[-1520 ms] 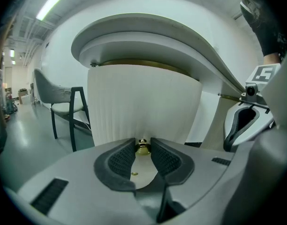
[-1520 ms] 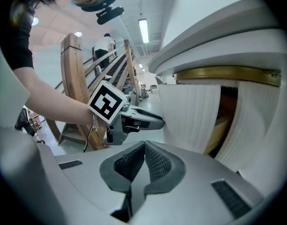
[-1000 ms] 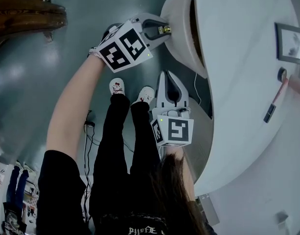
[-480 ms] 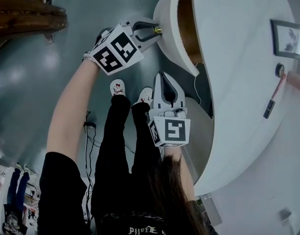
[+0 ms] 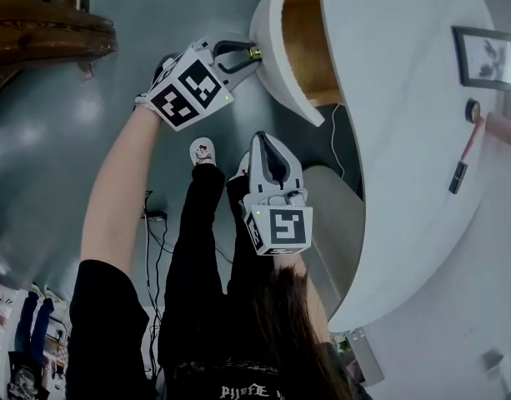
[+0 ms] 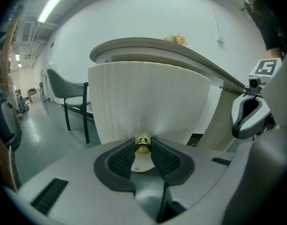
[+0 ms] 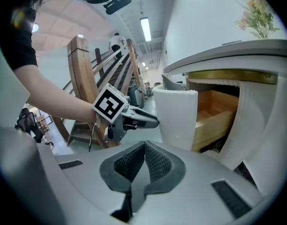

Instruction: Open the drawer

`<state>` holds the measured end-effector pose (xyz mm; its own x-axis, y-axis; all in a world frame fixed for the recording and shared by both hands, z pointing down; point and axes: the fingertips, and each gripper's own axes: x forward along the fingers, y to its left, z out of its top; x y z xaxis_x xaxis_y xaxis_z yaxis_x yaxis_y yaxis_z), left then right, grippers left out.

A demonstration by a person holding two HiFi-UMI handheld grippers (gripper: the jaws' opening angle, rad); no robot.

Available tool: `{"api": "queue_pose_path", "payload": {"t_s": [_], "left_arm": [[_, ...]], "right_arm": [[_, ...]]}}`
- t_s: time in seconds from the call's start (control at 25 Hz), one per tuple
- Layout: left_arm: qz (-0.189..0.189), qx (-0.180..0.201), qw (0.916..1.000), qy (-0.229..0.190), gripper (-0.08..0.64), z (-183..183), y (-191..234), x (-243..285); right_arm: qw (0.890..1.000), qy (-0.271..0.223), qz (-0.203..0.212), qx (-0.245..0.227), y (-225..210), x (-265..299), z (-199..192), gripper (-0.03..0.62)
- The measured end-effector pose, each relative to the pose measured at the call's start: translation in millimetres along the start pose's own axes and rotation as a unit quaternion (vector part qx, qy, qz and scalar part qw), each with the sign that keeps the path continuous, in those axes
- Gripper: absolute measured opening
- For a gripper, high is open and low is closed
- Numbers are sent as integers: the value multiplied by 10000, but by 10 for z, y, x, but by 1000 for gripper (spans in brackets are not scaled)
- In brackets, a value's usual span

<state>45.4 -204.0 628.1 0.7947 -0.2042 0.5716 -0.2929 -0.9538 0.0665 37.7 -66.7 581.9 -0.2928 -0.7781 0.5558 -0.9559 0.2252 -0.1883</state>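
The white desk point(image 5: 405, 98) has a curved ribbed drawer front point(image 5: 276, 52) pulled out, showing a wooden drawer box point(image 5: 309, 44). My left gripper point(image 5: 238, 57) is shut on the small brass knob point(image 6: 143, 145) at the middle of that front point(image 6: 148, 102). In the right gripper view the drawer front point(image 7: 176, 118) stands clear of the desk and the wooden inside point(image 7: 213, 114) shows. My right gripper point(image 5: 268, 152) hangs below the drawer, near the desk's base, shut with nothing between its pads point(image 7: 144, 161).
A picture frame point(image 5: 486, 57), a small round item point(image 5: 472, 111) and a dark stick-like item point(image 5: 459, 177) lie on the desk top. A person's legs and shoes point(image 5: 201, 150) stand on the grey floor. A chair point(image 6: 68, 95) stands to the left of the desk, and wooden furniture point(image 5: 47, 23) at upper left.
The left gripper has pulled the knob away from the desk, and the drawer has slid out so its wooden inside shows. The right gripper drifted left with it, still shut.
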Motion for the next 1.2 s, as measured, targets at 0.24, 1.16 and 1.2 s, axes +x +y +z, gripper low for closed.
{"api": "queue_pose_path", "payload": {"t_s": [0.24,1.16,1.2], "left_arm": [[85,-75,9999,82,117,-83,6,-120],[382,227,9966,695,117,-345,3,-445],[372,214,9964,726,117,-361,3,-466]], "right_arm": [[10000,-32,-31,-5,-7,-65,22,26],[9998,-58,7,184,194,-261,121,26],[9998,-65,18,176,199,-267,138,26]]}}
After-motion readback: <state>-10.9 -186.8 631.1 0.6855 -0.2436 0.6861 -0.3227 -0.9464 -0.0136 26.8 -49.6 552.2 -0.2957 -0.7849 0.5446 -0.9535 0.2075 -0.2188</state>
